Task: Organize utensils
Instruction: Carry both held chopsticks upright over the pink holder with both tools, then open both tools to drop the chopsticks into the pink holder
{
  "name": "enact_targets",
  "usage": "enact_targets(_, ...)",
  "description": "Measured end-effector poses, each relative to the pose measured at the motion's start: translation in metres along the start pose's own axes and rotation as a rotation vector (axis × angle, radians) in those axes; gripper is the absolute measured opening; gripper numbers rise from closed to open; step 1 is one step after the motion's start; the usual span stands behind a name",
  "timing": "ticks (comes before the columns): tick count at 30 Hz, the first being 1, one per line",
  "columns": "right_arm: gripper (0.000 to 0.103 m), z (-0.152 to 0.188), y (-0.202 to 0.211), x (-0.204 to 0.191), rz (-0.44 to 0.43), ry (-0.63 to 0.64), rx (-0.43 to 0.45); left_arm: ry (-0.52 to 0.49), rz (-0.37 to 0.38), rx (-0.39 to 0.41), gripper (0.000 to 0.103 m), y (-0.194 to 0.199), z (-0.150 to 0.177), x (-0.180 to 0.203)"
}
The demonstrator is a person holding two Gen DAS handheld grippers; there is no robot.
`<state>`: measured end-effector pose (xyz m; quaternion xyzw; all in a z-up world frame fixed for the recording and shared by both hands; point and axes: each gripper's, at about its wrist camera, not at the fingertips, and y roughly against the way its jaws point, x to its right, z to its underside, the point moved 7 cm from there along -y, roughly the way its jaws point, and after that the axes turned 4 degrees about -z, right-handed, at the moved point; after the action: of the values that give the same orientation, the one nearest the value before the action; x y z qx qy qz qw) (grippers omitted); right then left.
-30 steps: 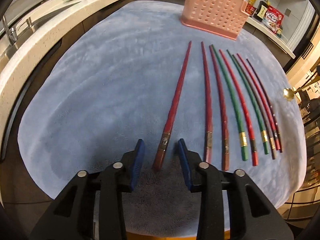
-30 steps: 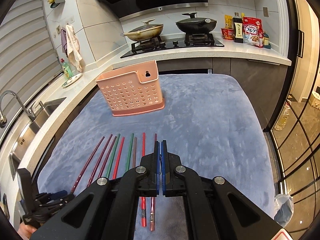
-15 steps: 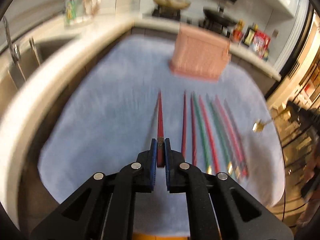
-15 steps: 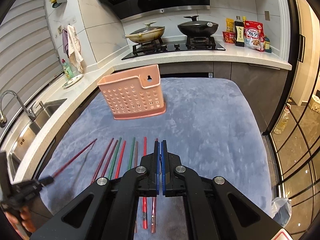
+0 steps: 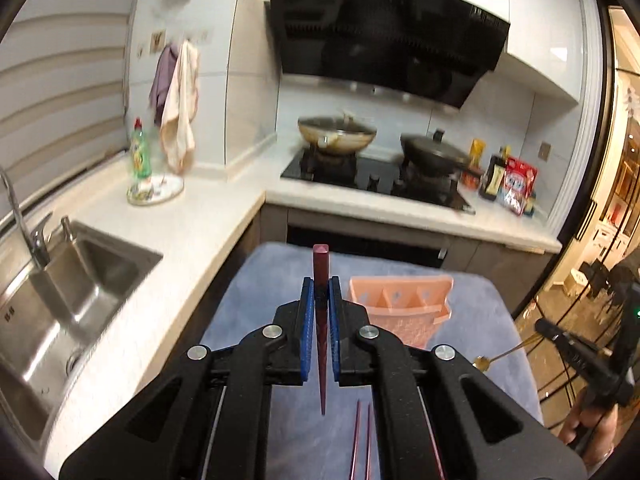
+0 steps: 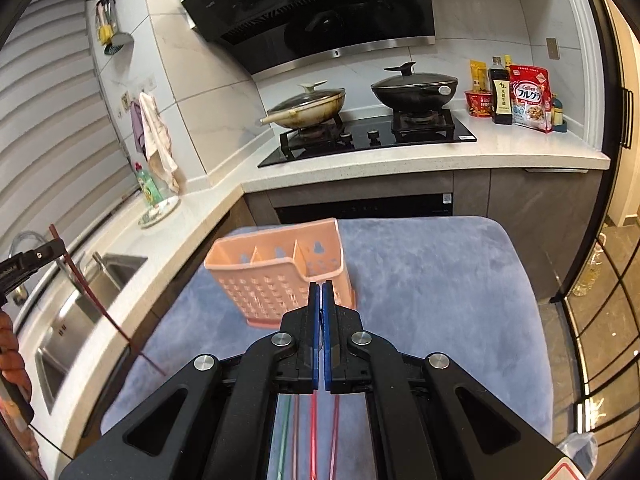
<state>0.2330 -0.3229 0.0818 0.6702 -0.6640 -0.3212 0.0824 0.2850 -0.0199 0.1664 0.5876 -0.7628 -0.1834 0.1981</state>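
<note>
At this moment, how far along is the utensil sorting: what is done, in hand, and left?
Done: nothing visible yet; what shows of the pink holder looks empty. In hand: the left gripper is shut on one dark red chopstick, lifted off the blue mat. Left: several chopsticks lie on the mat; the right gripper is shut, holding nothing.

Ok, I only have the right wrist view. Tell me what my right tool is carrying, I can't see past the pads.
Observer: The left wrist view shows a gold spoon sticking out of the right tool, bowl first.
Operator: Now check the left tool and its grip on the red chopstick.
Observer: Both pads pinch it near its thick end, which pokes out ahead. The thin tip points back underneath.
Operator: Give me its line to the basket.
Observer: From that camera the pink basket stands ahead, just right of the pads. Its three compartments look empty.
</note>
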Motion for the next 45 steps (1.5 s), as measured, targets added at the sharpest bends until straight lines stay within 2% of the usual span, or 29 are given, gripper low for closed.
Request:
enact_targets(7,0.001,-0.056,-0.037,-0.001,0.018,0.006,0.044,0.036,0.055,0.159,0.007,0.006,-0.078,0.030)
enact_targets(11,0.001,-0.073,-0.065,0.003,0.034,0.004,0.044,0.041,0.066,0.182,0.007,-0.014,-0.099,0.046)
enact_targets(16,0.001,-0.070,-0.100,0.008,0.053,0.012,0.006,0.047,0.064,0.147,0.007,-0.059,-0.094,0.056)
enact_targets(24,0.002,-0.048,-0.138,0.016,0.064,0.009,-0.064,0.042,0.052,0.045,0.007,-0.126,-0.052,0.054)
enact_targets(26,0.007,-0.047,-0.137,0.017,0.070,0.008,-0.056,0.041,0.048,0.022,0.008,-0.134,-0.042,0.052)
enact_targets(28,0.018,-0.049,-0.133,0.017,0.070,0.003,-0.047,0.036,0.019,0.011,0.008,-0.138,-0.035,0.047)
enact_targets(30,0.029,-0.053,-0.122,0.018,0.065,-0.008,-0.021,0.046,0.010,0.004,0.019,-0.136,-0.032,0.041)
enact_targets(32,0.036,-0.056,-0.109,0.018,0.059,-0.014,0.002,0.063,-0.003,0.001,0.046,-0.129,-0.030,0.034)
enact_targets(34,0.040,-0.055,-0.095,0.016,0.050,-0.017,0.015,0.056,-0.041,0.016,0.054,-0.118,-0.028,0.029)
enact_targets(37,0.049,-0.050,-0.073,0.013,0.045,-0.010,0.032,0.016,-0.090,0.025,0.058,-0.098,-0.021,0.028)
enact_targets(39,0.051,-0.043,-0.058,0.011,0.035,-0.009,0.042,0.005,-0.104,0.020,0.063,-0.089,-0.016,0.027)
enact_targets(45,0.055,-0.011,-0.020,0.006,0.030,-0.003,0.036,-0.030,-0.157,0.007,0.067,-0.059,0.011,0.026)
